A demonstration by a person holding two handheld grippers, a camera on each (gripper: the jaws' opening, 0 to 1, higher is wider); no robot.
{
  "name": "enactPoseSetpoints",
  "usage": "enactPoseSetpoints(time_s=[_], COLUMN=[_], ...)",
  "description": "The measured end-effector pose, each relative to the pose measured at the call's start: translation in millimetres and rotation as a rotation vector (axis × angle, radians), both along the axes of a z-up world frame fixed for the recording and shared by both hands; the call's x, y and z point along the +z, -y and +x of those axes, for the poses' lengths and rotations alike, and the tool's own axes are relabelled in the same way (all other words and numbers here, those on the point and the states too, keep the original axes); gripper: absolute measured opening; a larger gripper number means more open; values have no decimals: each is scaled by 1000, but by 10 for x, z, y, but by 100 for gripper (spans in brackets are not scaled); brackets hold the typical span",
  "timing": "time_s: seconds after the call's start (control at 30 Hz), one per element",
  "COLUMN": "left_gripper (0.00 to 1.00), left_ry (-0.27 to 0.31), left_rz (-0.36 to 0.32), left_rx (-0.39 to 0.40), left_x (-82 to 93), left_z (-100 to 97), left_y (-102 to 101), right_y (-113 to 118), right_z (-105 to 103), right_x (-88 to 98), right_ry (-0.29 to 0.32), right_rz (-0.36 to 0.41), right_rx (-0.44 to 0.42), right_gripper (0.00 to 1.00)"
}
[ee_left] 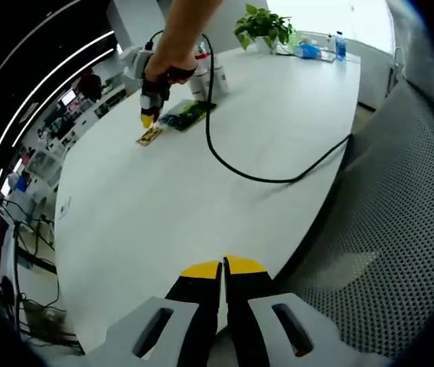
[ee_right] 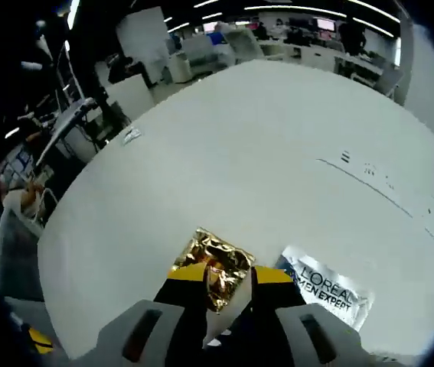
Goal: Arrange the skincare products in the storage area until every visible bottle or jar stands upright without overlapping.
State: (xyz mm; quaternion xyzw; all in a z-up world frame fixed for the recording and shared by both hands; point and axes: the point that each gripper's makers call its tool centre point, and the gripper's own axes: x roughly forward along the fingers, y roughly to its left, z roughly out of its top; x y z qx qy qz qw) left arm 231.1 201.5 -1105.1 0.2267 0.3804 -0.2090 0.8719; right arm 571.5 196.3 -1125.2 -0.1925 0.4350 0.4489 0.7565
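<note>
Right gripper view: a crinkled gold sachet (ee_right: 215,264) lies on the white worktop (ee_right: 278,138), its near corner lodged between the yellow-tipped jaws of my right hand-held gripper (ee_right: 228,284). The jaws stand narrowly parted and press on the sachet's edges, gripping it. Just beside it, toward the right of this view, lies a silver sachet (ee_right: 325,287) printed "L'OREAL MEN EXPERT", flat on the worktop and apart from the gold one.

Left gripper view: my left hand-held gripper (ee_left: 223,269) hangs over the near edge of the worktop (ee_left: 201,191), its jaws closed tip to tip with nothing between them. Well away across the worktop, my right hand-held gripper (ee_left: 148,118) points down at the gold sachet (ee_left: 149,135), held by my hand (ee_left: 172,67). Just beside it lies a dark green packet (ee_left: 187,115), and behind that stand white bottles (ee_left: 207,76), upright. A black cable (ee_left: 262,176) runs from the right hand-held gripper across the worktop to its right edge. A potted plant (ee_left: 264,27) stands at the far end.
</note>
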Motion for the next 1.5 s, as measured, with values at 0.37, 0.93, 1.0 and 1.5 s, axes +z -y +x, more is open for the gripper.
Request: enactPoseSetpoints(time_s=[0.37, 0.93, 1.0, 1.5], left_gripper=[0, 0, 0, 0], left_ry=[3, 9, 10, 18], left_rz=[3, 3, 1, 0], left_rx=[8, 10, 8, 4], left_x=[5, 6, 9, 15], left_z=[6, 7, 8, 8], left_y=[-21, -32, -31, -36], right_y=[-38, -62, -99, -136], right_z=[46, 167, 142, -75], right_x=[-204, -108, -78, -47], right_ry=[22, 2, 7, -56], right_rz=[-147, -54, -55, -250], right_rx=[112, -120, -87, 503], right_gripper=[20, 18, 21, 44])
